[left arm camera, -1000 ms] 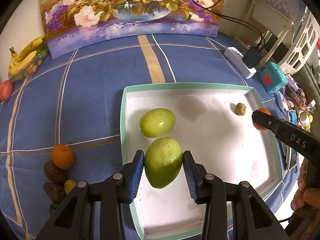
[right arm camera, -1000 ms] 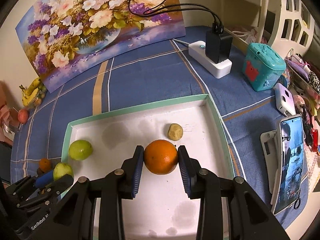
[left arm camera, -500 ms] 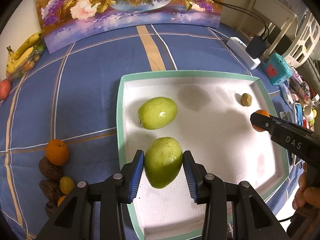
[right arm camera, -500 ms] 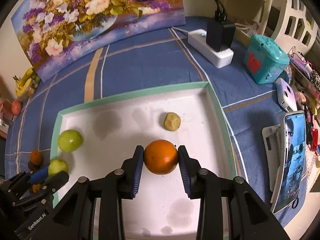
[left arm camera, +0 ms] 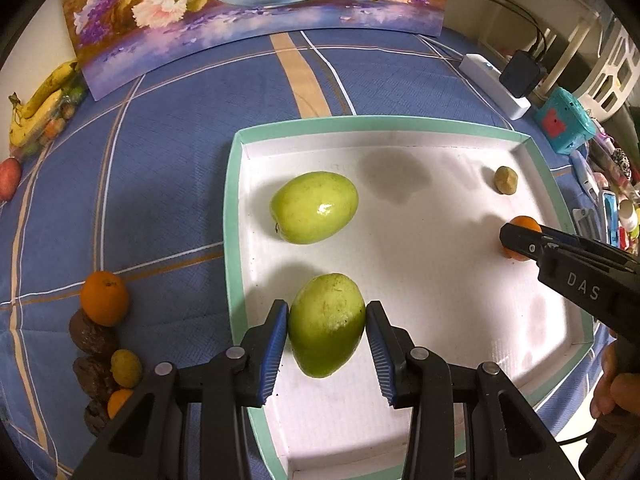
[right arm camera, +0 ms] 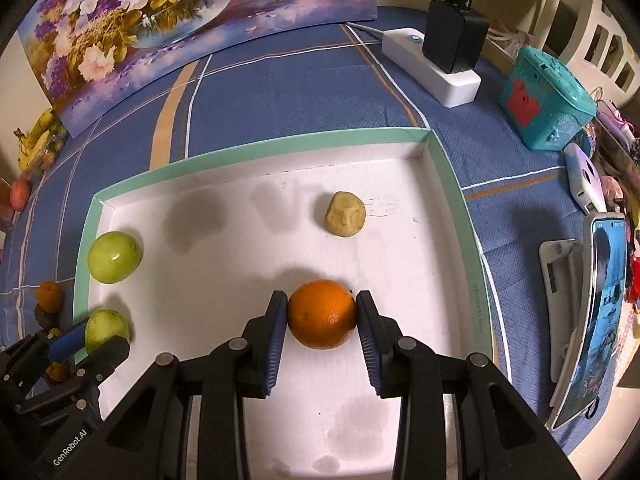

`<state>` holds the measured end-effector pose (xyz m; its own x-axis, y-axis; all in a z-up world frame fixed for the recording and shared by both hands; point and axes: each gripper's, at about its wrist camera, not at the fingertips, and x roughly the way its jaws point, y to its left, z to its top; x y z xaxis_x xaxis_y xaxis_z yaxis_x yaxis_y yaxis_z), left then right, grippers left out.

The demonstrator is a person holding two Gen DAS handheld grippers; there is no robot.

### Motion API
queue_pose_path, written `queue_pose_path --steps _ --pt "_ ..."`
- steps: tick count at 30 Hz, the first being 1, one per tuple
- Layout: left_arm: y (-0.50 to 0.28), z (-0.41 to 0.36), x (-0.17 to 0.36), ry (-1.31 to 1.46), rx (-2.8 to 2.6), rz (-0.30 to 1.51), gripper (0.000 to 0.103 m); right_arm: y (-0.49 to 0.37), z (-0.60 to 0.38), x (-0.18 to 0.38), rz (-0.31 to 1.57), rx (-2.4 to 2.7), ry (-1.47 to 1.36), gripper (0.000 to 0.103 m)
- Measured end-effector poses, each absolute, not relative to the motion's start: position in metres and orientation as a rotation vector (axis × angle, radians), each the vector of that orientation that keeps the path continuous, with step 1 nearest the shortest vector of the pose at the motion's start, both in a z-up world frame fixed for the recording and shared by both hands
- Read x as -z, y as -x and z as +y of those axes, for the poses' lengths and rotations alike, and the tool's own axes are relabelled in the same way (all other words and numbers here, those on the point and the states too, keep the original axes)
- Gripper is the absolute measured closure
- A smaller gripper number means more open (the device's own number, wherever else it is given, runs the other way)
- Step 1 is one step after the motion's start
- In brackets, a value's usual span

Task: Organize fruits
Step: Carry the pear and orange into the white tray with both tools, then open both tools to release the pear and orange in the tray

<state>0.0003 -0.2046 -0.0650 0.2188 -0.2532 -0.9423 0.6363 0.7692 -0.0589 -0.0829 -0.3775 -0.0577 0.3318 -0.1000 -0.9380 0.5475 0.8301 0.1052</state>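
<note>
A white tray with a mint-green rim point(left arm camera: 236, 216) point(right arm camera: 452, 176) lies on the blue checked cloth. My left gripper point(left arm camera: 327, 322) is shut on a green mango point(left arm camera: 326, 322), low over the tray's left side; the same fruit point(right arm camera: 105, 327) shows at the left edge of the right wrist view. A rounder green fruit point(left arm camera: 314, 207) point(right arm camera: 115, 257) rests on the tray floor behind it. My right gripper point(right arm camera: 322, 314) is shut on an orange point(right arm camera: 322, 314) point(left arm camera: 520, 226) just above the tray's right half. A small tan fruit point(right arm camera: 345, 220) point(left arm camera: 505, 180) sits in the tray's far right corner area.
Left of the tray lie an orange point(left arm camera: 104, 298), dark walnuts point(left arm camera: 90, 336) and small yellow fruits point(left arm camera: 125, 368). Bananas point(left arm camera: 38, 100) are at the far left by a flower painting point(left arm camera: 248, 4). A power strip point(right arm camera: 430, 66), teal box point(right arm camera: 540, 100) and phone on a stand point(right arm camera: 600, 316) stand right.
Both grippers have sunk closer to the tray, still holding their fruits; the tray looks larger and its far edge sits lower in both views.
</note>
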Motion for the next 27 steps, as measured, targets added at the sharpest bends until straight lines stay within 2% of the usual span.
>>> queue_pose_path --steps 15,27 --pt "-0.001 -0.205 0.054 -0.360 0.667 1.193 0.060 0.080 -0.377 0.054 1.160 0.451 -0.430 0.066" --pt "-0.001 -0.198 0.023 -0.314 0.679 1.131 0.060 0.093 -0.376 0.017 1.039 0.448 -0.427 0.066"
